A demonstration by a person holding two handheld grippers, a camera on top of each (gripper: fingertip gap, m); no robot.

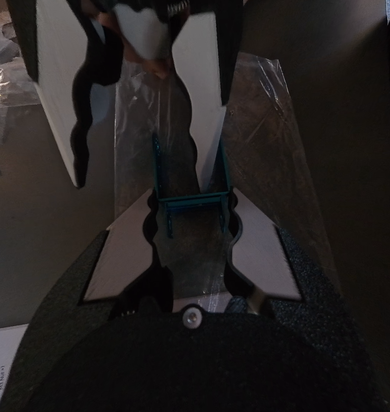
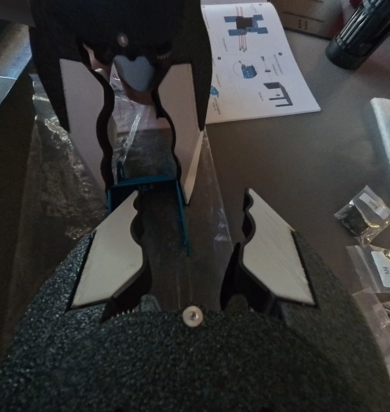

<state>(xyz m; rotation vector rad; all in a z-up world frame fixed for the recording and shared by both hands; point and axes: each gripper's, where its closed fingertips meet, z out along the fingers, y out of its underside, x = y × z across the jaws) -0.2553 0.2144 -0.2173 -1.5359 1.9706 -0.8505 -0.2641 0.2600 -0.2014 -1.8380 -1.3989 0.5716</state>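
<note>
Teal metal bracket [image 1: 193, 199] is seen inside a clear plastic bag [image 1: 267, 156] on the worktop [image 2: 290, 167]. Left gripper [image 1: 193, 196] is clamped across the bracket's sides. Right gripper [image 2: 190, 194] is spread wide, one finger touching the bracket. Bracket is judged stiff and light, the bag film slippery; side flanges are judged the best hold.

My right view shows white labels on two small parts bags [image 2: 366, 214] and print on an instruction sheet [image 2: 258, 62], seemingly diagrams with captions.
</note>
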